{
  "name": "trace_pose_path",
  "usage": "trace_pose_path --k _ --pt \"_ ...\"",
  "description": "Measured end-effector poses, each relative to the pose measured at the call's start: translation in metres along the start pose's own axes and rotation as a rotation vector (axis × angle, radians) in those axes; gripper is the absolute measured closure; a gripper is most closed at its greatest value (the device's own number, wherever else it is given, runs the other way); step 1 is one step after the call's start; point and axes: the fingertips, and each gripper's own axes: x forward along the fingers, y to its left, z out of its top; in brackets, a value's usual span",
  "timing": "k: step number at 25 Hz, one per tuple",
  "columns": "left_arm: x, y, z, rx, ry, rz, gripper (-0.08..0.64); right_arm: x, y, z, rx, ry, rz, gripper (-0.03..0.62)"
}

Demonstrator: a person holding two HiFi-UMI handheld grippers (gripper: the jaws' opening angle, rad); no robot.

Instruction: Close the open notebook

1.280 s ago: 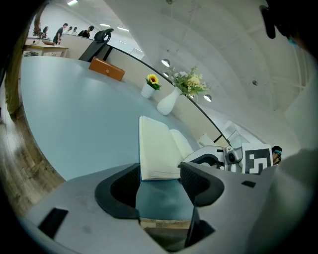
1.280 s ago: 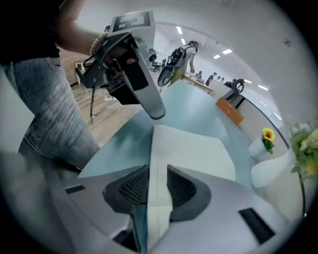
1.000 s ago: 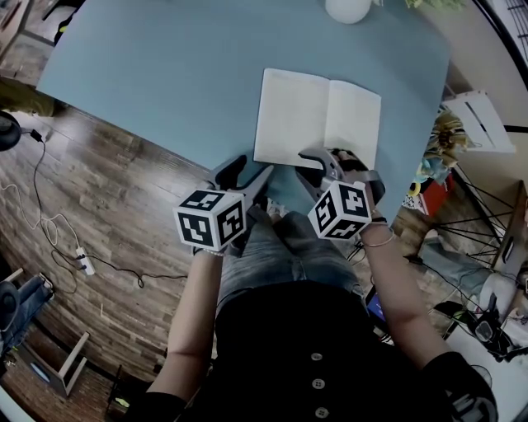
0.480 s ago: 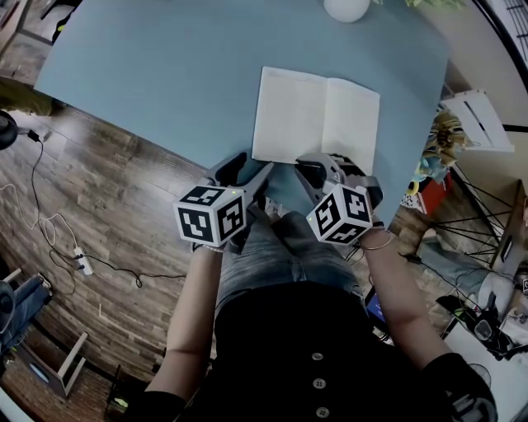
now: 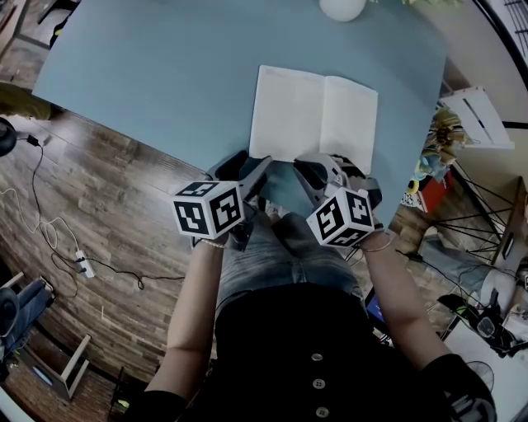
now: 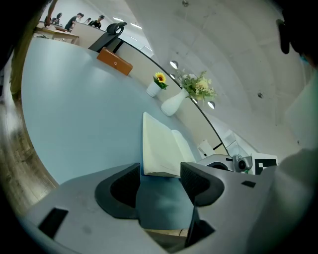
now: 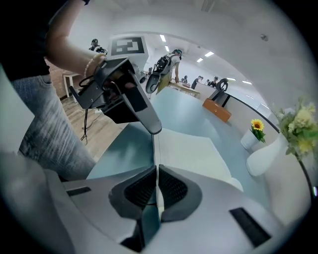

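Observation:
An open white notebook [image 5: 313, 115] lies flat on the blue table [image 5: 165, 74], both blank pages up. My left gripper [image 5: 252, 165] is open just short of the notebook's near left corner; in the left gripper view the notebook [image 6: 159, 146] lies straight ahead of the left gripper [image 6: 160, 171], with bare table between the jaws. My right gripper [image 5: 315, 167] sits at the notebook's near edge, below the spine. In the right gripper view the right gripper [image 7: 156, 171] is shut, and the edge of the notebook [image 7: 194, 156] runs up to its tips.
A white vase [image 5: 342, 8] stands beyond the notebook, with a small sunflower pot [image 6: 155, 87] and an orange-brown box [image 6: 114, 61] farther back. The table's near edge is right under the grippers, above wooden floor [image 5: 107, 214] with cables. Clutter [image 5: 470, 119] stands off the table's right side.
My left gripper has edged forward toward the notebook's near left corner. The right gripper has barely shifted. The notebook lies open as before.

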Motion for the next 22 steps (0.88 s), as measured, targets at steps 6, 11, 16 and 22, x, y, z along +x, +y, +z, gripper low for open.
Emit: trace_pose_path --k 6,11,16,22 --pt "0.006 0.004 0.003 -0.048 -0.001 0.004 0.325 -0.002 -0.002 0.004 0.006 -0.022 -0.005 0.574" --pt "0.012 0.0 0.005 -0.103 0.003 -0.016 0.325 -0.007 -0.003 0.01 0.02 -0.047 -0.019 0.577" --pt "0.013 0.003 0.011 -0.129 0.003 -0.027 0.4 -0.005 -0.005 0.012 0.041 -0.057 -0.014 0.575" --pt "0.007 -0.007 0.019 -0.069 -0.031 -0.061 0.48 0.0 -0.002 0.009 0.093 -0.06 -0.012 0.573"
